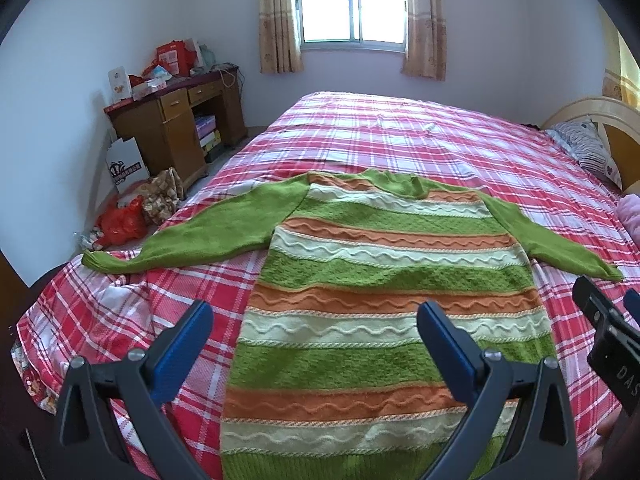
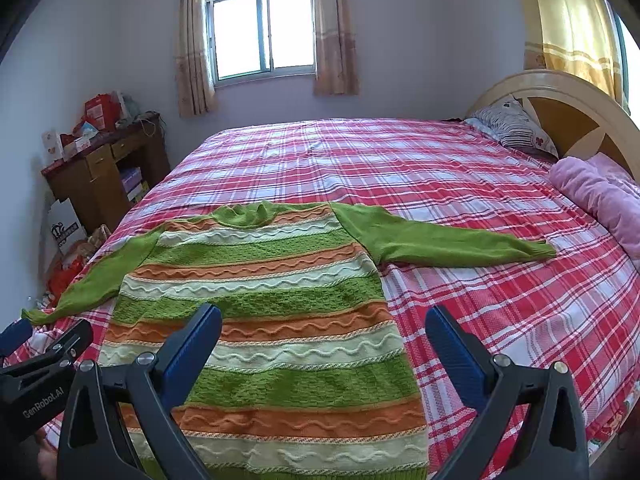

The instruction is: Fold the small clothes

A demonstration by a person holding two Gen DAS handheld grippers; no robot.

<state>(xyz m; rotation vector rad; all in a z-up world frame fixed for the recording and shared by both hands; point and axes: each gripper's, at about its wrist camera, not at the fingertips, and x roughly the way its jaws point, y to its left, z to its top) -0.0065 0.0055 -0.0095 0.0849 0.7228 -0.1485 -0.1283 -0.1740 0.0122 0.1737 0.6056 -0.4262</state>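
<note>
Bedroom walls, a curtained window and a wooden desk frame the left wrist view, where a bed with a red plaid cover carries the striped sweater, laid flat with its hem toward the camera and collar away. The left sleeve runs out toward the bed's near corner, its cuff lying close to the edge. The left tool hangs above the sweater's lower left side with its fingers spread wide and nothing between them; I cannot tell whether they touch the knit. The right tool's body shows at the right border.

From the right wrist view, the same sweater lies flat, and the right sleeve stretches across the plaid toward a pink blanket, staying apart from it. The right tool hovers over the sweater's right edge, fingers wide apart and empty.

Folding looks not yet begun. The thick knit is probably heavy and stretchy, so a pinch on one layer alone could drag the body askew. A low grip might catch the loose plaid cover as well, wrinkling it under the fold. The left cuff could slide off the bed's corner if the sleeve is tugged outward.
</note>
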